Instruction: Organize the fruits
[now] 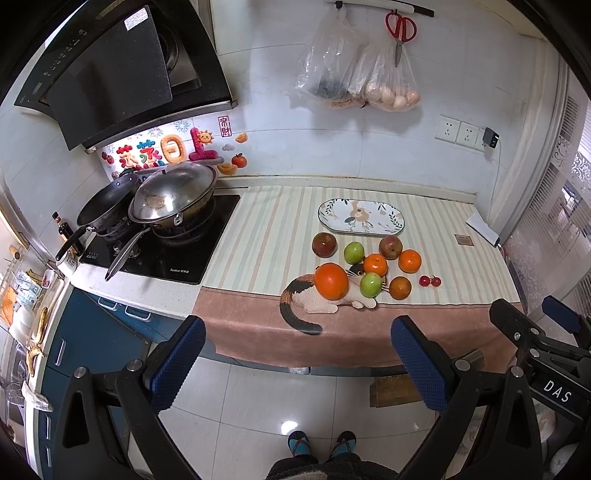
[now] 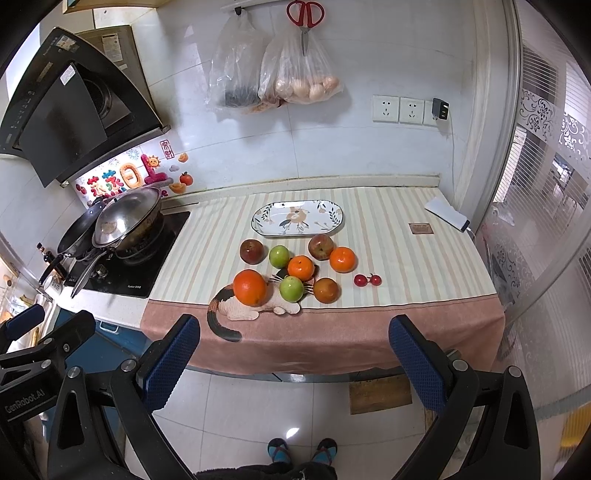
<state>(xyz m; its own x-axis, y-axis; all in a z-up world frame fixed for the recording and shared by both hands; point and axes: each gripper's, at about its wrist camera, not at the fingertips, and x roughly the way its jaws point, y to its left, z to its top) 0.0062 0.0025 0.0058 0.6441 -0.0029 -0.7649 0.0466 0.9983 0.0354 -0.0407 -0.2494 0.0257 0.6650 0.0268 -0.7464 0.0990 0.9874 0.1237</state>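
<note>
Several fruits lie loose on the striped cloth: a big orange (image 1: 331,281) (image 2: 250,287), two green apples (image 1: 354,252) (image 2: 291,288), dark red apples (image 1: 324,244) (image 2: 252,251), small oranges (image 1: 409,260) (image 2: 342,259) and two cherries (image 1: 430,281) (image 2: 367,280). Behind them sits an empty oval patterned plate (image 1: 391,225) (image 2: 258,223). My left gripper (image 1: 297,354) and right gripper (image 2: 295,349) both hang open over the floor, short of the counter edge, with nothing between their fingers.
A stove with two pans (image 1: 170,201) (image 2: 122,221) stands left of the cloth. Bags and scissors (image 1: 400,29) hang on the wall. A white device (image 2: 447,213) lies at the counter's right rear. A person's feet (image 1: 321,443) stand on the tiled floor below.
</note>
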